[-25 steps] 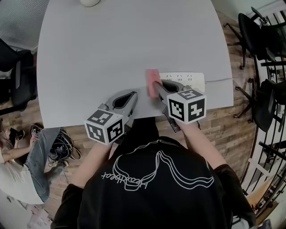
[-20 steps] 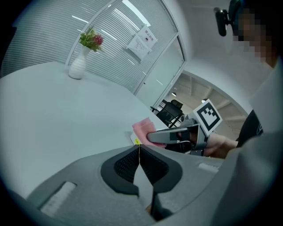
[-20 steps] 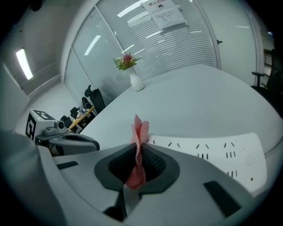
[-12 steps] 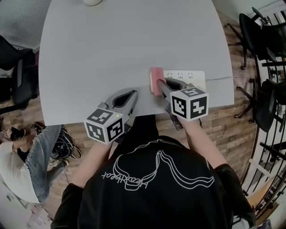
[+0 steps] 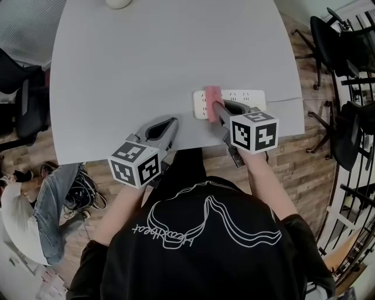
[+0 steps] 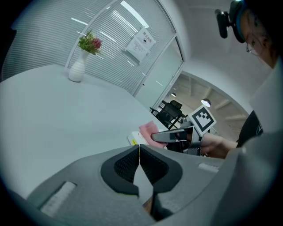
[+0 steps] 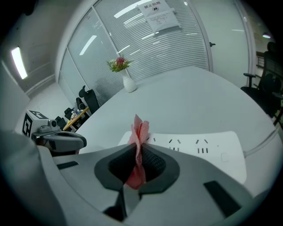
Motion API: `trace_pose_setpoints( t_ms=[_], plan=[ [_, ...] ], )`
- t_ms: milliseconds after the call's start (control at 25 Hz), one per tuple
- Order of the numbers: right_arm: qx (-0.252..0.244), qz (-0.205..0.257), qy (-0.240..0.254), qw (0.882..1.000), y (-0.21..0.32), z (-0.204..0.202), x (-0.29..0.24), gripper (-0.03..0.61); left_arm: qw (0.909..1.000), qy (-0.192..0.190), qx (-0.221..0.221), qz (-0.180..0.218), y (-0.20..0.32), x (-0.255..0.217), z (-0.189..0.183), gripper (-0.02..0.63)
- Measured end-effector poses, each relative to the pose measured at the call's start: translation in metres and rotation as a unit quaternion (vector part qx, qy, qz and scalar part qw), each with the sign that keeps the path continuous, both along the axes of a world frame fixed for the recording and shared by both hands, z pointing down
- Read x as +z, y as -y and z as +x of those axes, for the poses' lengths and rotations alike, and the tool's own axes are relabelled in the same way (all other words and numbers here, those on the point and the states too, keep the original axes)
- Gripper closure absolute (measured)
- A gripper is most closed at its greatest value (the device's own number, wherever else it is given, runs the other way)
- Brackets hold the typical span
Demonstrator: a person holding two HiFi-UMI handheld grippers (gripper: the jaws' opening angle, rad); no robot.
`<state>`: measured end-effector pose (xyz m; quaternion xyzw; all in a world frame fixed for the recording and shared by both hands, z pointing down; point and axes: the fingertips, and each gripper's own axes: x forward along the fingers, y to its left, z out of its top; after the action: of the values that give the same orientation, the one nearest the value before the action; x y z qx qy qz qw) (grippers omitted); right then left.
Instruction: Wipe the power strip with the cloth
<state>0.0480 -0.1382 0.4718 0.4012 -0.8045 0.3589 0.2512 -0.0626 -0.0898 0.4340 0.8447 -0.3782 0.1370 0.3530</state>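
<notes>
A white power strip [image 5: 234,103] lies flat near the table's front right edge, its cord [image 5: 284,101] running off to the right. My right gripper [image 5: 215,108] is shut on a pink cloth [image 5: 212,101], which rests on the strip's left part. In the right gripper view the pink cloth [image 7: 139,141] sticks up between the jaws, over the power strip [image 7: 208,148]. My left gripper [image 5: 171,125] is shut with nothing in it, over the table's front edge left of the strip. The left gripper view shows the pink cloth [image 6: 148,130] and one end of the strip [image 6: 134,139].
The round grey table [image 5: 152,64] carries a white vase [image 5: 118,3] with flowers at its far edge. Black office chairs [image 5: 343,41] stand at the right on the wooden floor. A seated person [image 5: 23,205] and a heap of cables [image 5: 85,193] are at the left.
My right gripper has slid right with the cloth, from the strip's left end onto its top. The strip's left end now shows. My left gripper has stayed put.
</notes>
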Motion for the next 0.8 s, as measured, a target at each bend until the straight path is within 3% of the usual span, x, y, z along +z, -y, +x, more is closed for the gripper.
trace_pose_setpoints(
  t_ms=[800],
  plan=[
    [0.06, 0.009, -0.053, 0.997, 0.005, 0.081, 0.004, 0.541, 0.9998, 0.003, 0.015, 0.008, 0.01, -0.009, 0.01, 0.6]
  ],
)
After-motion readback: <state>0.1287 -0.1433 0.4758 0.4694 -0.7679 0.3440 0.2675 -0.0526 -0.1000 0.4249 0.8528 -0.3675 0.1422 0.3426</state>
